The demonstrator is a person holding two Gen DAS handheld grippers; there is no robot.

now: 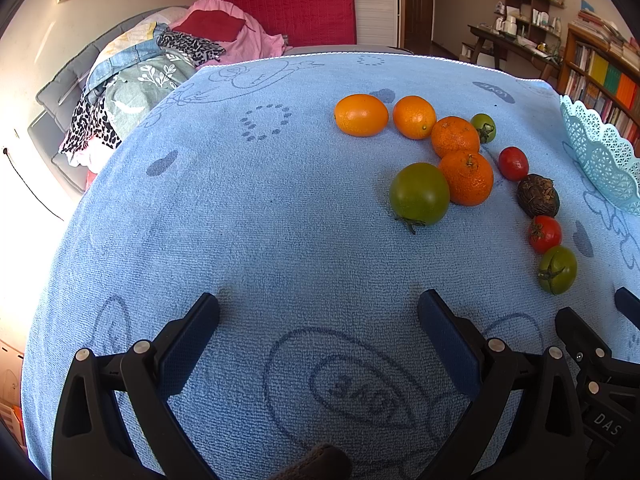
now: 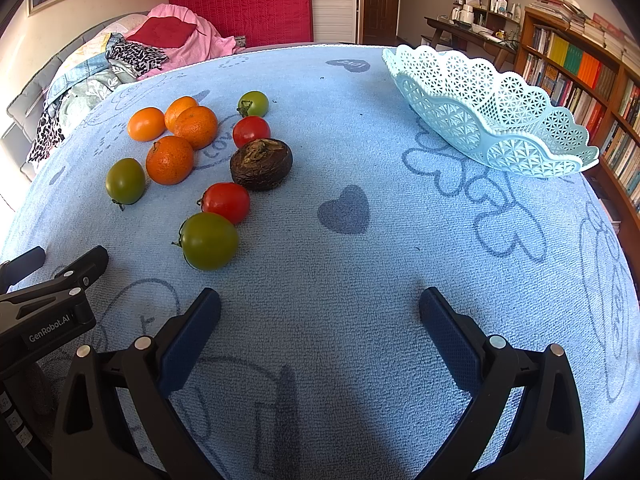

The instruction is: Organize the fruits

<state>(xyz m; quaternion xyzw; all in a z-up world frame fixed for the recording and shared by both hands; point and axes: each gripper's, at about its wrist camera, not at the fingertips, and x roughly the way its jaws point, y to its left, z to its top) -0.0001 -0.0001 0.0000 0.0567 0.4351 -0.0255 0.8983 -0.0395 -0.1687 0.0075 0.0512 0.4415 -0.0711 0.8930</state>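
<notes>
Left of the lace basket (image 2: 496, 120), loose fruits (image 2: 200, 160) on the desk towel (image 2: 360, 300), my left tool (image 1: 319, 312) and right tool (image 2: 320, 308) both spread, holding nothing.

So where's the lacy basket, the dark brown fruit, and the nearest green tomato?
lacy basket (image 2: 460, 114), right wrist view, near side wall.
dark brown fruit (image 2: 261, 166), right wrist view, body.
nearest green tomato (image 2: 210, 242), right wrist view, skin centre.

We see a table covered by a blue towel (image 2: 360, 320). On it lie four oranges (image 2: 169, 159), three green tomatoes (image 2: 208, 241), two red tomatoes (image 2: 225, 201) and a dark brown fruit (image 2: 261, 164). A pale blue lattice basket (image 2: 492, 120) stands well apart from them.
</notes>
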